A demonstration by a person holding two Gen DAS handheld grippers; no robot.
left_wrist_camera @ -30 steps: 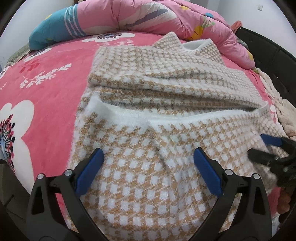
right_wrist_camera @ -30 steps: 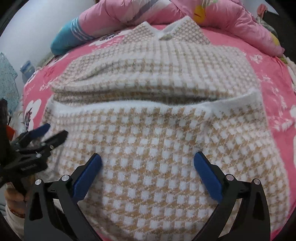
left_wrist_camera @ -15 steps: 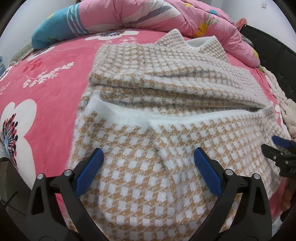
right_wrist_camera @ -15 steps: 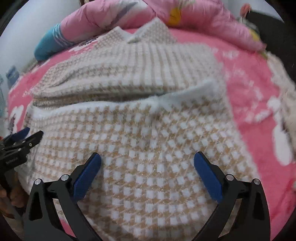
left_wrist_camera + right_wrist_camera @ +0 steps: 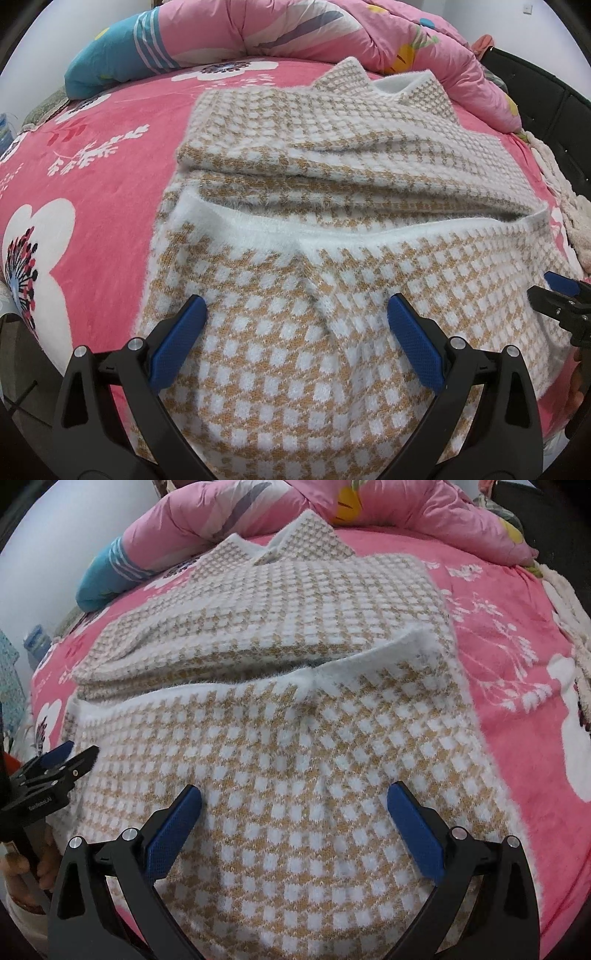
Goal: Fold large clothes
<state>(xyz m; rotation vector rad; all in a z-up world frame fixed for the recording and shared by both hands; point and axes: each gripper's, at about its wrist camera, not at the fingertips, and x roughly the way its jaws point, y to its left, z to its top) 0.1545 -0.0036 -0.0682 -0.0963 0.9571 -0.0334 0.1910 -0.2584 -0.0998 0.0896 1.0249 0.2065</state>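
Note:
A tan and white checked fleece garment (image 5: 332, 192) (image 5: 288, 709) lies folded on the pink bed, its white-edged lower part laid up over the body and its collar at the far end. My left gripper (image 5: 295, 317) hovers open over the near part of the garment, nothing between its blue pads. My right gripper (image 5: 293, 799) is open too, above the near right part of the cloth. Each gripper shows at the other view's edge: the right one (image 5: 554, 291) at the garment's right side, the left one (image 5: 70, 757) at its left side.
A pink flowered blanket (image 5: 92, 184) (image 5: 517, 646) covers the bed. A rolled pink and teal quilt (image 5: 258, 33) (image 5: 332, 513) lies along the far edge. A dark bed frame (image 5: 546, 88) and a cream knitted cloth (image 5: 569, 206) are at the right. A hand (image 5: 29, 871) holds the left gripper.
Both grippers drew back slightly toward the near edge while staying open. The right view swung to the right, so the garment now sits left of centre. The cloth itself has not moved.

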